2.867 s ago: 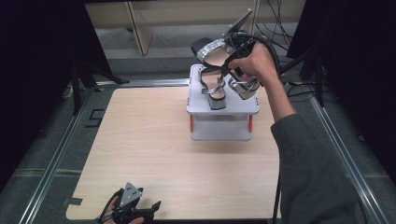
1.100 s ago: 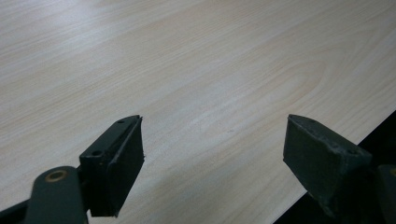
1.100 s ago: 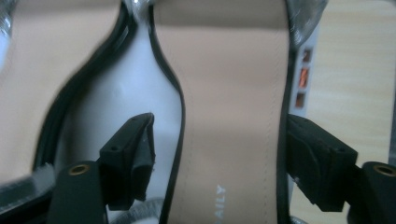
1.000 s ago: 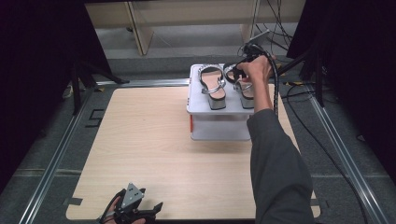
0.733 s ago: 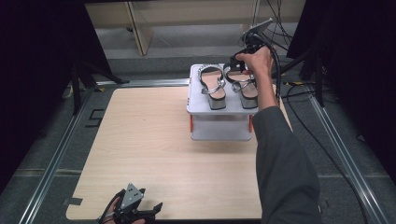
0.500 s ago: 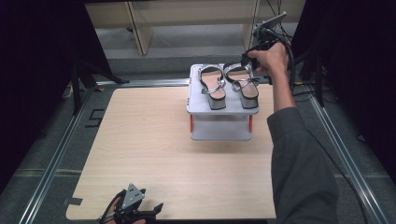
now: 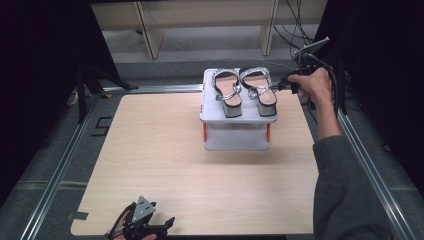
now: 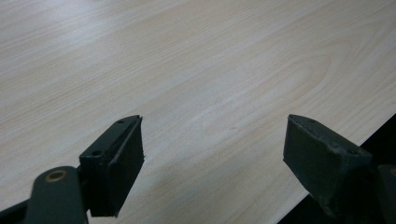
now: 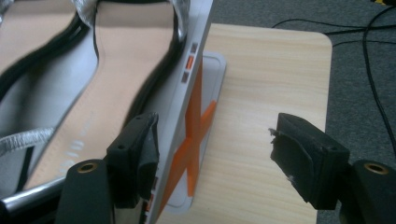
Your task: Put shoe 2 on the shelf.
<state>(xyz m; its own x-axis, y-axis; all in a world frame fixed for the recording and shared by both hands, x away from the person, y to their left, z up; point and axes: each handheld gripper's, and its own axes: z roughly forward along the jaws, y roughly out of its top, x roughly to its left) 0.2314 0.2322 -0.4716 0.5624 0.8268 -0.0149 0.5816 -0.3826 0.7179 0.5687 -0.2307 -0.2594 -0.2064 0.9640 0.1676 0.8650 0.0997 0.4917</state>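
A small grey rack (image 7: 239, 114) with orange side braces stands toward the far right part of the pale wooden worktop (image 7: 165, 165), and a pair of silver-strapped platform sandals sits side by side on its top shelf: the left sandal (image 7: 227, 89) and the right sandal (image 7: 259, 86), both with toes pointing away from the person. The right tongs (image 7: 286, 85) are held in the person's right hand (image 7: 312, 83) just off the rack's far right corner, near the right sandal; a cable loops from them over the wrist. In the right gripper view the jaws of the right tongs (image 9: 212, 161) stand wide apart with nothing between them, one jaw over the shelf edge beside the sandal's tan insole (image 9: 100, 93), the other over bare worktop. The left tongs (image 7: 150, 226) rest low at the near edge of the worktop, well apart from the rack, and in the left gripper view their jaws also stand wide apart over bare wood (image 8: 196, 79).
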